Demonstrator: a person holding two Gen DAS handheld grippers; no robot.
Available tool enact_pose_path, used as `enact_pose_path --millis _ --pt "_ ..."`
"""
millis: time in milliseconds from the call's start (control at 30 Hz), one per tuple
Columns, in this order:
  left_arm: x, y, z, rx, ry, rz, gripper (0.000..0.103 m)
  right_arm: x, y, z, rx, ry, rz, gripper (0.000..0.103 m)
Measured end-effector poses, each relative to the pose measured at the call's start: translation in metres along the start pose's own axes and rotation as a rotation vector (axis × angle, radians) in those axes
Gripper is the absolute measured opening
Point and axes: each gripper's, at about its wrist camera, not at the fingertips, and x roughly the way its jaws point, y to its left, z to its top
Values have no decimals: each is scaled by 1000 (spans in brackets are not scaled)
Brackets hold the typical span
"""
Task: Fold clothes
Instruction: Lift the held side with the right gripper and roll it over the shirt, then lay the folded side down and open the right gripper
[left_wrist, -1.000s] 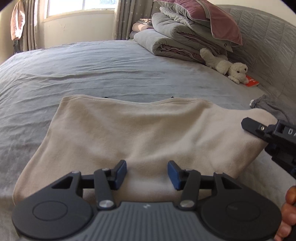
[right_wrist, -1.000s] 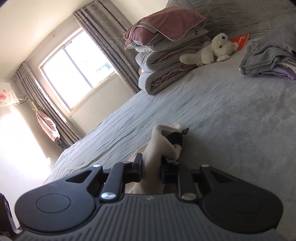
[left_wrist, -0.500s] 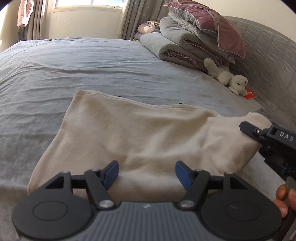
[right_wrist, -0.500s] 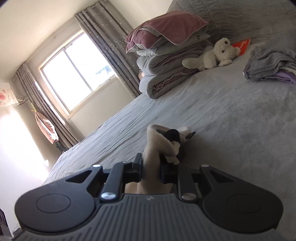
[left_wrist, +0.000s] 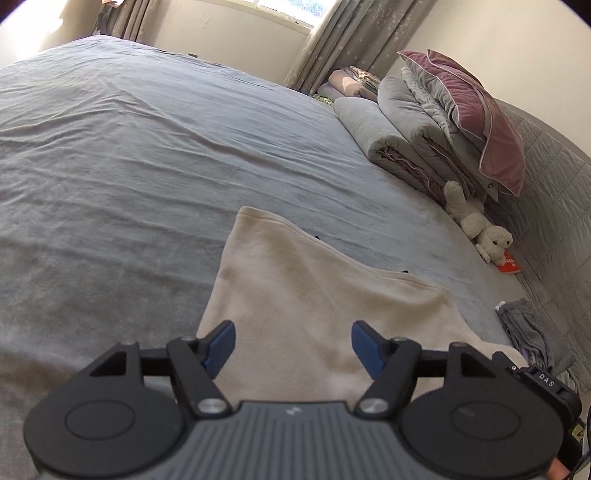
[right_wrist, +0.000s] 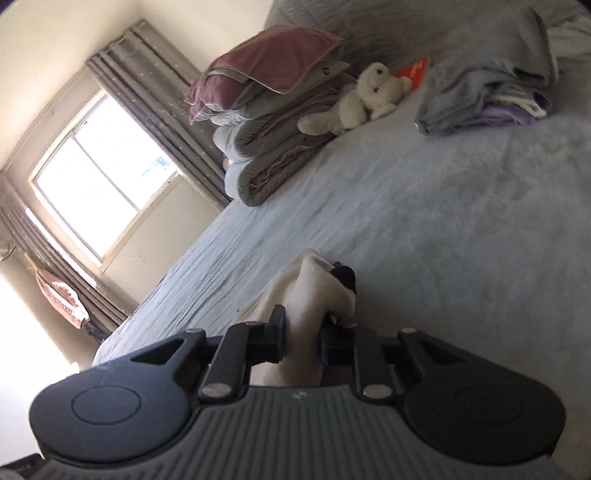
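A cream fleece garment (left_wrist: 314, 295) lies spread on the grey bed (left_wrist: 129, 166), its near part under my left gripper (left_wrist: 293, 345). That gripper hovers over the cloth, open wide, blue pads apart with nothing between them. In the right wrist view, my right gripper (right_wrist: 303, 332) is shut on a bunched corner of the cream garment (right_wrist: 314, 291), which sticks up between the fingers with a dark patch at its tip. The right gripper's body (left_wrist: 546, 384) shows at the lower right edge of the left wrist view.
Folded grey quilts with a mauve pillow (left_wrist: 476, 122) are stacked at the headboard side. A white plush toy (left_wrist: 480, 229) and a red booklet (left_wrist: 511, 264) lie beside them. A pile of grey and purple clothes (right_wrist: 491, 92) sits on the bed to the right. Curtains and a window (right_wrist: 99, 181) are behind.
My left gripper has opened wider and swung its view left and upward over the garment. The right gripper has kept its hold on the corner and tilted further.
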Motion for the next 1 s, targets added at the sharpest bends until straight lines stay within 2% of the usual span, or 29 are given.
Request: enact_pose_path --millis 67,233,300,400,467,567,633,733,867,933,1000 --pt "-6 15 9 -72 -11 -4 71 -10 38 -2 -217 -63 63 22" --pt "-21 55 26 -231 -56 32 71 -14 129 -49 -707 -73 241 20" --pt "-24 69 31 -284 -65 52 71 -11 156 -86 -877 -10 289 18" --pt "-23 77 30 -313 -48 50 71 2 177 -140 -1072 116 361 17" --pt "-22 83 30 -332 -36 48 71 5 183 -168 -1173 160 362 17" --pt "-21 91 29 -360 -19 46 71 7 184 -186 -1230 152 317 17" --pt "-19 88 29 -353 -7 37 71 7 184 -176 -1178 151 319 17" --pt "-18 84 30 -340 -4 26 71 -1 193 -160 -1164 81 321 17" --pt "-15 82 31 -342 -7 26 71 -7 196 -170 -1204 117 339 17" --pt "-13 82 31 -343 0 31 71 -8 192 -190 -1267 147 356 17" --pt "-13 81 30 -341 1 30 71 -11 190 -195 -1284 115 359 17"
